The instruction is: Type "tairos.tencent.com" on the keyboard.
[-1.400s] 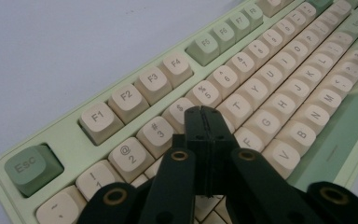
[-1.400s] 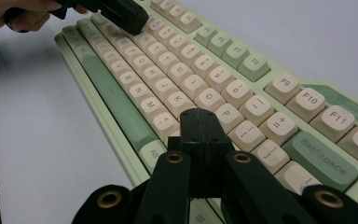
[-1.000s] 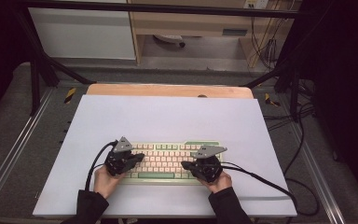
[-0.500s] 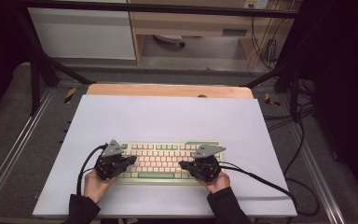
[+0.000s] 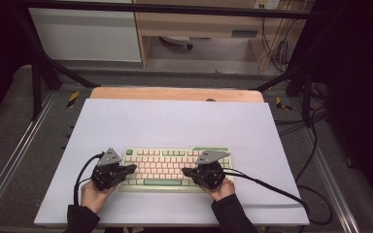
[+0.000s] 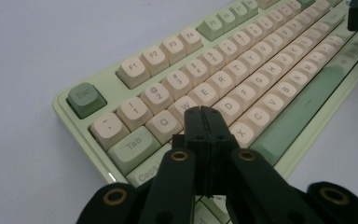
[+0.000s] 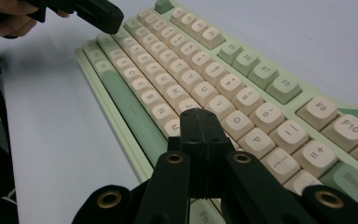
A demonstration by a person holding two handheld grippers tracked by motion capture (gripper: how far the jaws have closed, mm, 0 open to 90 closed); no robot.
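A pale green keyboard [image 5: 175, 167] with cream keys lies on the white table near the front edge. My left gripper [image 5: 132, 168] hovers over its left end, jaws pressed together with nothing between them. In the left gripper view the closed tips [image 6: 203, 113] sit above the keyboard [image 6: 242, 70] near the A and S keys. My right gripper [image 5: 186, 171] is over the right half, also shut and empty. In the right gripper view its tips [image 7: 199, 115] hang above the keyboard [image 7: 205, 70] near the L key, and the left gripper [image 7: 103, 17] shows at the far end.
The white table top [image 5: 175, 121] stretches wide behind the keyboard, with a wooden strip [image 5: 175, 93] along its far edge. Black cables [image 5: 272, 187] trail from each gripper across the front of the table. Metal frame rails [image 5: 9, 160] run along both sides.
My left gripper has shifted left, from over the keys to the keyboard's left end. The right gripper has stayed almost still.
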